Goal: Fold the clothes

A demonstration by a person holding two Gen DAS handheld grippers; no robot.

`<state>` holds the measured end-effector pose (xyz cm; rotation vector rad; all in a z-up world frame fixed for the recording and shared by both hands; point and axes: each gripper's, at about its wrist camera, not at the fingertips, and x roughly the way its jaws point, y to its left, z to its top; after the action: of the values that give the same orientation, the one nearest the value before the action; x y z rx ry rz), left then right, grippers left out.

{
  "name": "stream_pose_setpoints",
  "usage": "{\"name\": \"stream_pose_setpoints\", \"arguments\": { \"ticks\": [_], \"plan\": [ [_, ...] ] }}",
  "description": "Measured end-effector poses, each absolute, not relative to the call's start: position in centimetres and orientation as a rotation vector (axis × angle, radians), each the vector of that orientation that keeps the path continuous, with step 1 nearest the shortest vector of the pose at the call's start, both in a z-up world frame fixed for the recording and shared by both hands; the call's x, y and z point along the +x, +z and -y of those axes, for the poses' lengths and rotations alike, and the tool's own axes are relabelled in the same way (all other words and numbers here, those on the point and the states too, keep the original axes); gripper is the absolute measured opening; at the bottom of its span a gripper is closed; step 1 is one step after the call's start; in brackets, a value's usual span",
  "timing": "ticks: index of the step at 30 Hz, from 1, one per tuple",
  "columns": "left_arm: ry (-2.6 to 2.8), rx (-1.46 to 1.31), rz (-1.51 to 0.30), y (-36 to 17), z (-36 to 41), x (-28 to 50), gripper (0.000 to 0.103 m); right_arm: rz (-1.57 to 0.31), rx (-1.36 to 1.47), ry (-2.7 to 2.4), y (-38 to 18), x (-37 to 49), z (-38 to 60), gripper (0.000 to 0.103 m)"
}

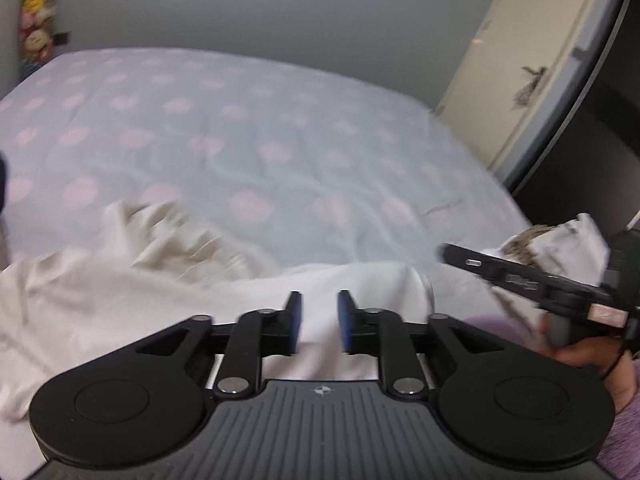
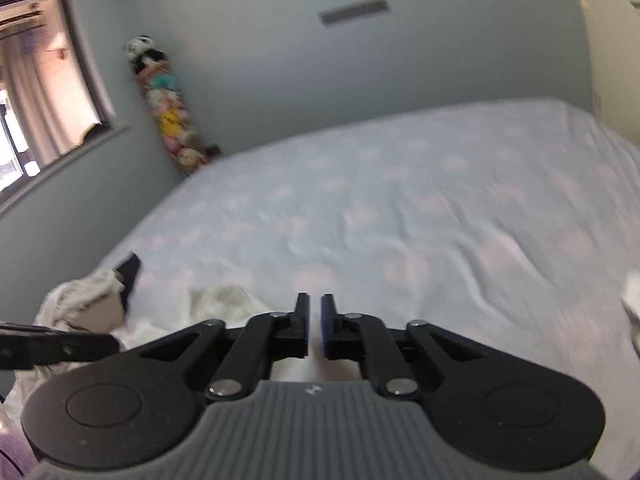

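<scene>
Bed (image 1: 280,128): dotted sheet, bare beyond the cloth.
Garment (image 1: 120,292): white, rumpled at near edge; spread it flat before creasing.
Left tool (image 1: 319,322): jaws apart over garment, empty.
Right tool (image 2: 315,326): narrow gap between jaws, whether gripping cloth unclear.

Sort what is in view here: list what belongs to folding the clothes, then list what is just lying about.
Belongs to the job:
- white garment spread at the near edge of the bed
- crumpled pale clothes beside it
- left gripper, jaws apart
- right gripper, jaws slightly apart
- bed, the folding surface

Just lying about:
- stack of plush toys in the corner
- window
- wardrobe door
</scene>
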<state>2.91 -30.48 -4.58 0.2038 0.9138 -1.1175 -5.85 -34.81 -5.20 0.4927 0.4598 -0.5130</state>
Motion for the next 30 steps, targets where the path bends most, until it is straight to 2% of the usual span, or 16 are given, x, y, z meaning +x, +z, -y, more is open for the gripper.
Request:
{"name": "stream_pose_setpoints", "arguments": {
  "ticks": [3,10,12,23,30],
  "plan": [
    [-1.021,0.233,-0.912,-4.7,29.3,3.9,0.035,-0.476,0.518,-0.525,-5.9,-6.0,35.4,0.036],
    [-0.791,0.243,-0.908,-2.8,25.6,9.4,0.05,-0.517,0.45,-0.458,-6.2,-1.5,36.0,0.038],
    [-0.752,0.266,-0.899,-3.1,25.0,11.3,0.058,-0.544,0.419,-0.424,-6.4,0.6,36.0,0.041],
    [-0.601,0.417,-0.956,-9.5,23.2,20.6,0.059,-0.688,0.325,-0.244,-9.8,13.5,34.2,0.047],
    [-0.555,0.408,-1.083,-15.1,21.9,24.7,0.059,-0.797,0.314,-0.217,-13.9,22.4,35.1,0.047]
  ]
}}
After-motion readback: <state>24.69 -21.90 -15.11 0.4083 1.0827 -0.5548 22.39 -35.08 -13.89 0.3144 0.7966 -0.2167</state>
